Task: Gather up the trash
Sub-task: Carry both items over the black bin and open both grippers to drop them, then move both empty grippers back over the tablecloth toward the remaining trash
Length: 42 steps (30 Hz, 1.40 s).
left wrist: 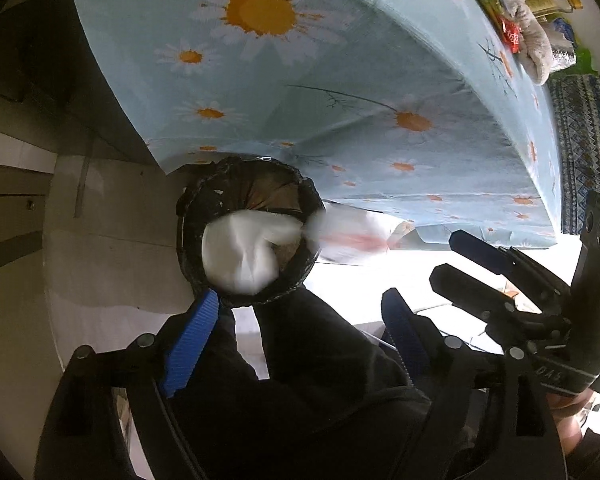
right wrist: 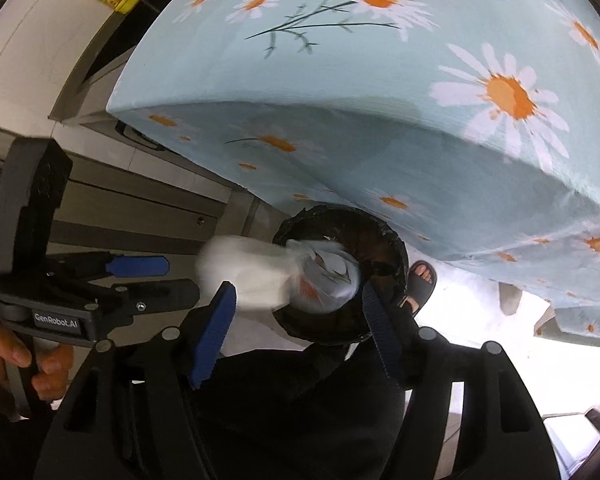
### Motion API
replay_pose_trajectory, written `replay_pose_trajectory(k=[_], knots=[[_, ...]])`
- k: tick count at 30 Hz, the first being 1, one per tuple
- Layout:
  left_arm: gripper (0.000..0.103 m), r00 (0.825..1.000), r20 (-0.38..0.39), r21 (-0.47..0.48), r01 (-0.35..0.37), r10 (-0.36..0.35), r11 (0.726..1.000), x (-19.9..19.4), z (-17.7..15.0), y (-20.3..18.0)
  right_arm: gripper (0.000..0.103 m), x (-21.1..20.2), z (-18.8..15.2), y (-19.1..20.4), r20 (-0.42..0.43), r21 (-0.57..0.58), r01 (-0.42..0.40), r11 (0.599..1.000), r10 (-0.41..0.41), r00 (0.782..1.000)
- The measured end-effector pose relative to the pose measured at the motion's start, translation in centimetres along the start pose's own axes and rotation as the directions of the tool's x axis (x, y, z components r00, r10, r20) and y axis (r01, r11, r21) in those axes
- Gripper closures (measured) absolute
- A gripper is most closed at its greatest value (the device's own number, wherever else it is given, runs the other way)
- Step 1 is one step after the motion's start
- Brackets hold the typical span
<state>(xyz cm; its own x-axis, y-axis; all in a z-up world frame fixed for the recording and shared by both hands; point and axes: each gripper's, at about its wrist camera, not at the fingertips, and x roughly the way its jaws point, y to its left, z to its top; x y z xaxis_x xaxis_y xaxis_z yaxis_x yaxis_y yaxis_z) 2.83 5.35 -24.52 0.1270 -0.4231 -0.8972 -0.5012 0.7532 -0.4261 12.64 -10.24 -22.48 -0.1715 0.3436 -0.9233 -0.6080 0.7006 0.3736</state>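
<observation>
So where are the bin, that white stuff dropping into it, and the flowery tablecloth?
Bin [left wrist: 188, 208]: left wrist view, on its black-lined rim.
White trash [left wrist: 236, 252]: left wrist view, on the middle of the blurred white piece over the bin's mouth.
Flowery tablecloth [right wrist: 380, 148]: right wrist view, on its hanging side.

Two open grippers above a lined bin beside a daisy tablecloth.

Right gripper [right wrist: 296, 312] at six o'clock, blue pads apart, nothing pressed between them. Black-lined trash bin [right wrist: 384, 236] at centre, holding a clear plastic bag [right wrist: 332, 280]; blurred white paper [right wrist: 244, 268] across its nine o'clock rim. Left gripper [right wrist: 180, 276] at nine o'clock, gripped by a hand [right wrist: 24, 360], jaws apart. Sandalled foot [right wrist: 422, 276] just past the bin at three o'clock. Tablecloth [right wrist: 380, 140] from twelve to three.
</observation>
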Motion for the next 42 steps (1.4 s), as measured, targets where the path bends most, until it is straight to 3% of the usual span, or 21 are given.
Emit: replay_pose_trajectory(k=[15,31,42], knots=[[0.021,0.999,0.028,0.006,-0.016,0.016,1.000,-1.4,0.6,-0.9,0.037,-2.8,-0.2,-0.9,0.047,0.006,0.005,1.000,-0.005,0.999],[0.021,0.996,0.088,0.079,-0.021,0.013,0.997,-4.6,0.5,-3.0,0.037,-6.3,-0.8,-0.9,0.136,0.033,0.009,0.999,-0.013,0.991],[0.021,0.983,0.185,0.156,-0.023,-0.006,0.987,-8.3,2.2,-6.7,0.037,-11.2,0.7,-1.4,0.273,0.035,0.024,0.999,-0.033,0.962]])
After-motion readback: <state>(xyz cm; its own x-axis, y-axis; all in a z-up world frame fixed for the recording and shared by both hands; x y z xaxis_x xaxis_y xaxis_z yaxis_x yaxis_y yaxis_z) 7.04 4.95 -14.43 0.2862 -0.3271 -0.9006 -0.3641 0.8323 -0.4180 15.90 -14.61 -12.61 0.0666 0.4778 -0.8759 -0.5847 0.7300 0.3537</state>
